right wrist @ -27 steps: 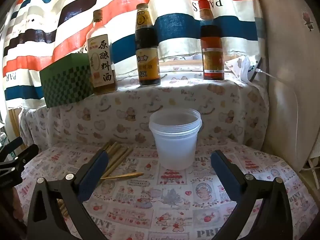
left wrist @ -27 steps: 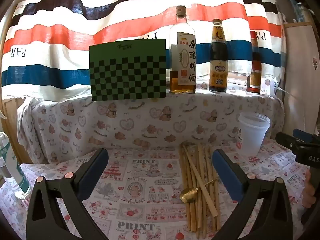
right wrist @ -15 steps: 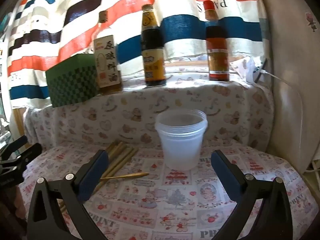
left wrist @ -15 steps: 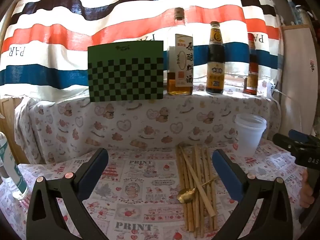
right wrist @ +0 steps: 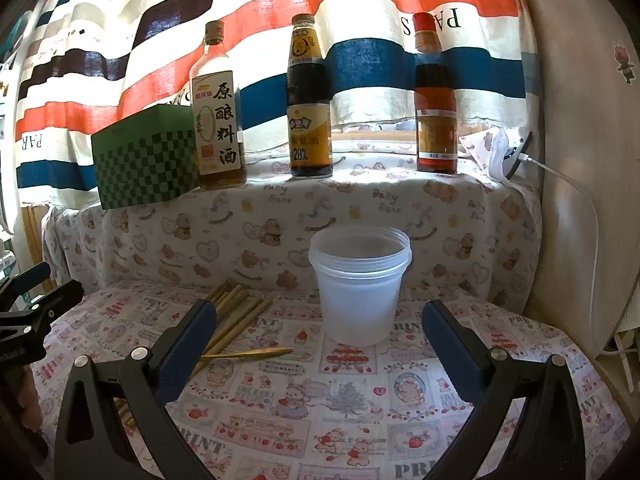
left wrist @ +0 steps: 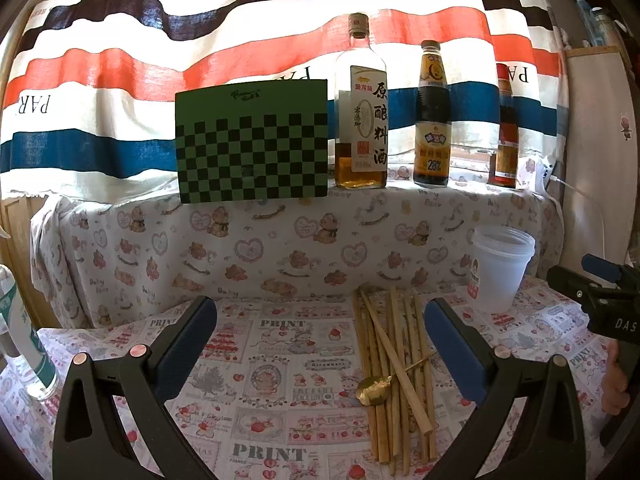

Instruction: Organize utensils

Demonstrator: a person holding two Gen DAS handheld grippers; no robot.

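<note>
The left tool (left wrist: 320,344) is hanging over the table (left wrist: 280,364) with its jaws spread wide and nothing between them; the right tool (right wrist: 318,338) is doing the same, released and gripping nothing. The task's things are lying on the patterned cloth: a bundle of wooden chopsticks (left wrist: 394,376) is resting roughly side by side, one stick crossing the others at a slant, and a small gold spoon (left wrist: 374,388) is lying across them — bowl to the left, thin handle running toward the left tool's right finger (left wrist: 452,352). A translucent plastic cup (right wrist: 359,282) is standing upright to the right of the chopsticks, apart from them; in the right wrist view it is sitting between the two fingers but farther back, untouched. Behind, on a raised cloth-covered ledge (left wrist: 400,208), a green checkered box (left wrist: 252,142) is standing beside three bottles — a cooking wine bottle (left wrist: 362,120), a dark sauce bottle (left wrist: 432,120) and a red-capped bottle (right wrist: 435,100); a striped curtain (left wrist: 120,80) is hanging behind them. A clear bottle (left wrist: 24,344) is standing at the table's far left edge.
</note>
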